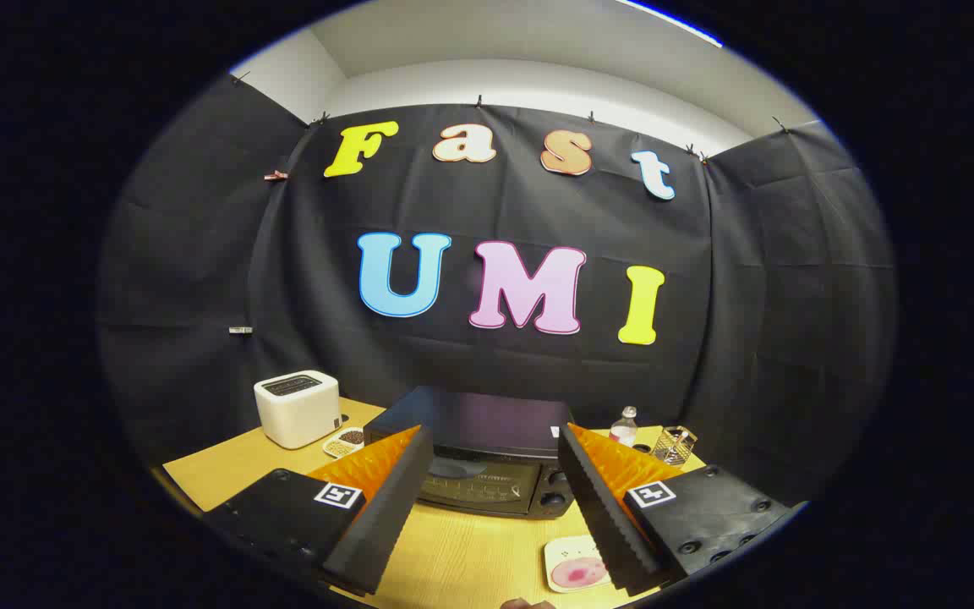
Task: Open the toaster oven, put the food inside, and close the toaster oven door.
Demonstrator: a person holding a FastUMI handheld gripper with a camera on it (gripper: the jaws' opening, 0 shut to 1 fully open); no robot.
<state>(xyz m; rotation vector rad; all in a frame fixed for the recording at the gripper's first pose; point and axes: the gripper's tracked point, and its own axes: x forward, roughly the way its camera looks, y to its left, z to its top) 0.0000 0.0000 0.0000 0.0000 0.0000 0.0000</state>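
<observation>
We see the gripper (495, 474) with its fingers (385, 516) spread wide, holding nothing. Beyond them the boxy black oven (487, 457) stands shut on the wooden counter (470, 558); a square plate (576, 565) with pink food (578, 575) lies near the right finger.

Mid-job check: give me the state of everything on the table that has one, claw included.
Toaster oven: door closed, standing just beyond the fingers.
Claw: open, holding nothing, fingers spread either side of the oven front.
Food plate: on the table beside one finger, pink food on it, not yet picked up.
White toaster: upright, slots look empty.
Small dish: holds dark bits.
Bottle: upright.
</observation>
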